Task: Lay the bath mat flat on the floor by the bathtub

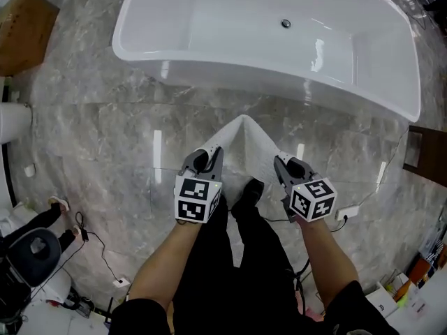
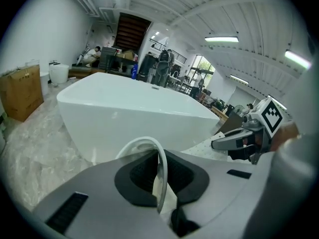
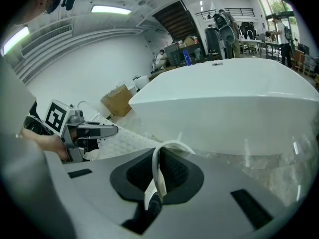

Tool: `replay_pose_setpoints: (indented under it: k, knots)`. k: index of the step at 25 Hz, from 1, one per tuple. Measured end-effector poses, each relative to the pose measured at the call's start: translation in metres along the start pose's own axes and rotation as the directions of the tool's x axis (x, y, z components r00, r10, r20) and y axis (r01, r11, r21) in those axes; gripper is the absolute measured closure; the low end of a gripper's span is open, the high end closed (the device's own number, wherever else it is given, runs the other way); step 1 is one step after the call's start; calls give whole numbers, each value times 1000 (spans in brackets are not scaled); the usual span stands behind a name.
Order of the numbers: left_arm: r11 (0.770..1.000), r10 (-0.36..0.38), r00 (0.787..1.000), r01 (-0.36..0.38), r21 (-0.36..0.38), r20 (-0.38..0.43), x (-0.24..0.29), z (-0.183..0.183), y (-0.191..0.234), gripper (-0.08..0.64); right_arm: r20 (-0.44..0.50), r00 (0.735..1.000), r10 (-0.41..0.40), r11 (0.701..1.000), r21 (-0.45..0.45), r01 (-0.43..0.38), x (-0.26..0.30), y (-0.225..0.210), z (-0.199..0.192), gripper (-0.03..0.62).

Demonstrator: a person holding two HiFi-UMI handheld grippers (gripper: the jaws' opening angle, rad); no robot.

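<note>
Bath mat (image 1: 244, 139) pinches show inside left claw (image 2: 158, 176), right claw (image 3: 157, 177), not overhead.

Head overhead, gripper views seemingly level, sharing bathtub (image 1: 279, 47)

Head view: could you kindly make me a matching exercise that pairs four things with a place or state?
1. bath mat
2. bathtub
3. cardboard box
4. left gripper

a. brown, in the top left corner
b. white, across the top
c. shut on a fabric edge
d. held at two corners, reaching toward the tub

Pairs: 1-d, 2-b, 3-a, 4-c
</note>
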State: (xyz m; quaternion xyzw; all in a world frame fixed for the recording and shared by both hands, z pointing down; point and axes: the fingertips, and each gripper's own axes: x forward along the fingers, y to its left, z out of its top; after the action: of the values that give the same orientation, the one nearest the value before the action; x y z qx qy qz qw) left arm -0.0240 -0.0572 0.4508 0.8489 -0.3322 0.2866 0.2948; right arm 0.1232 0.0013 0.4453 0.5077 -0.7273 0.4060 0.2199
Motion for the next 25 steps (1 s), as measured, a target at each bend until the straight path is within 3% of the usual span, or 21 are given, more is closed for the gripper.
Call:
replay_pose_setpoints:
  k: [4, 9, 17, 25]
  knots:
    - [1000, 6, 1000, -5, 21, -21, 18, -16, 20, 535, -4, 1000, 21, 999, -30, -21, 29, 1, -9, 565]
    - [999, 38, 998, -36, 36, -54, 63, -48, 55, 535, -46, 998, 40, 999, -13, -40, 86, -28, -36, 565]
    - [990, 115, 989, -122, -69, -92, 122, -107, 113, 536, -102, 993, 65, 997, -23, -68, 161, -63, -74, 565]
    - [991, 117, 982, -125, -43, -149, 169, -137, 129, 535, -148, 988, 53, 998, -7, -55, 202, -98, -101, 565]
